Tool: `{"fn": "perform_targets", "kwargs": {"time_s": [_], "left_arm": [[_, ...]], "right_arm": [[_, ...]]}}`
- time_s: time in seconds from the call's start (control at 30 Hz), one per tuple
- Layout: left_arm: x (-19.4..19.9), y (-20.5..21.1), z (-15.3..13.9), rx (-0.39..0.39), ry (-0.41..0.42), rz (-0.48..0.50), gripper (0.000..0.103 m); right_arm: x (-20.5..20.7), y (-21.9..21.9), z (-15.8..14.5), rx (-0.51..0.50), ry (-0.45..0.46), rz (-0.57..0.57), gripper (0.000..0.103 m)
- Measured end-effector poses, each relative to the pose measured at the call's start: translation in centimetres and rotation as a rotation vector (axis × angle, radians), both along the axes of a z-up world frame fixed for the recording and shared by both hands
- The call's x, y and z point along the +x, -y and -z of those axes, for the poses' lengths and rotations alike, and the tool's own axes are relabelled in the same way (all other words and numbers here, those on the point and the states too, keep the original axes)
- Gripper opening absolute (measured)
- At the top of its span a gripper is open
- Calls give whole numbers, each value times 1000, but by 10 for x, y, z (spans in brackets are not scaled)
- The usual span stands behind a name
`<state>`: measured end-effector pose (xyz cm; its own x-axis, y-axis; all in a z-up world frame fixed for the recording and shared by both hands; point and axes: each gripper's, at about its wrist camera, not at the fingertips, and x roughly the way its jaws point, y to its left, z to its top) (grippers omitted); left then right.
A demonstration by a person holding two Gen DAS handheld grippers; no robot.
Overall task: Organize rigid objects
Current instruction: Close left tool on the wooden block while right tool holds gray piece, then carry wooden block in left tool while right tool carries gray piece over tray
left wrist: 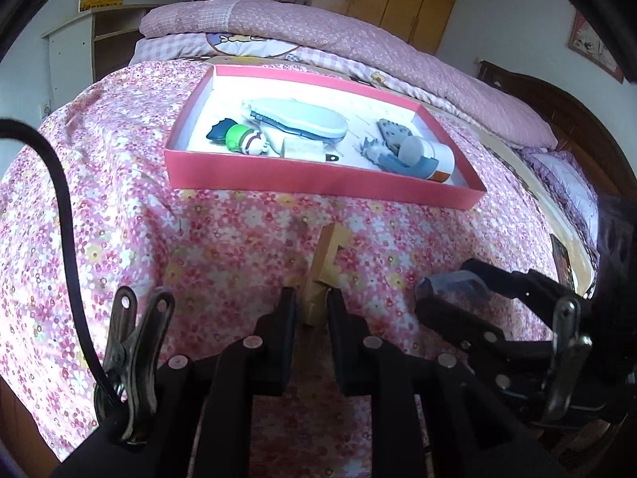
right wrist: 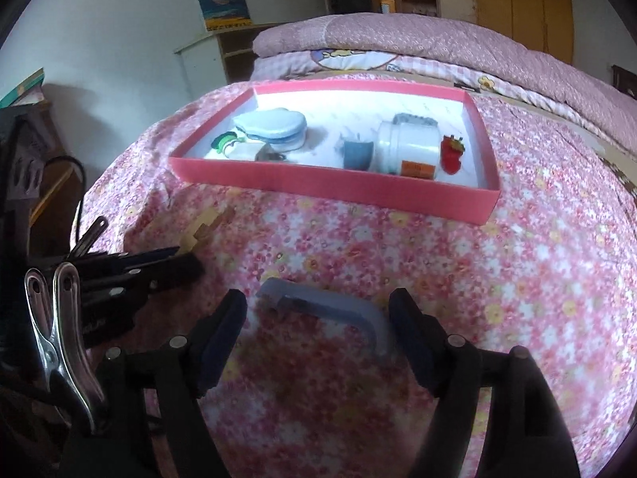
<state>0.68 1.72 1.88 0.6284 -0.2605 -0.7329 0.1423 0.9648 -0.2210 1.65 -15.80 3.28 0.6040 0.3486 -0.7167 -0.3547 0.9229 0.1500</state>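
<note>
My left gripper is shut on the near end of a notched wooden block that lies on the floral bedspread; the block also shows in the right wrist view. My right gripper is open around a grey-blue L-shaped plastic piece, its jaws on either side and apart from it; that piece shows between the right gripper's fingers in the left wrist view. Beyond both stands a shallow pink box, also in the right wrist view, with several small objects inside.
In the box lie a light blue case, a green-capped figure, a white jar and a red strawberry piece. Folded pink quilts lie behind the box. A wooden headboard is at right, a shelf at left.
</note>
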Motion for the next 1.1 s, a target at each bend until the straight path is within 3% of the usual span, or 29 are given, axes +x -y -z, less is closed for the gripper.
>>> {"fn": "perform_targets", "kwargs": {"time_s": [0.17,0.6,1.1], "left_arm": [[-1,-3,0,-8,0,-6,17],[3,-3,-12,0,24,-14,17],[50,9,-60,70,140,-3,17]], "right_arm": [[0,1,2,2,-3,28,69],[-4,6,-7,41,6,8,69],[34,14,-42,70,62,30,69]]}}
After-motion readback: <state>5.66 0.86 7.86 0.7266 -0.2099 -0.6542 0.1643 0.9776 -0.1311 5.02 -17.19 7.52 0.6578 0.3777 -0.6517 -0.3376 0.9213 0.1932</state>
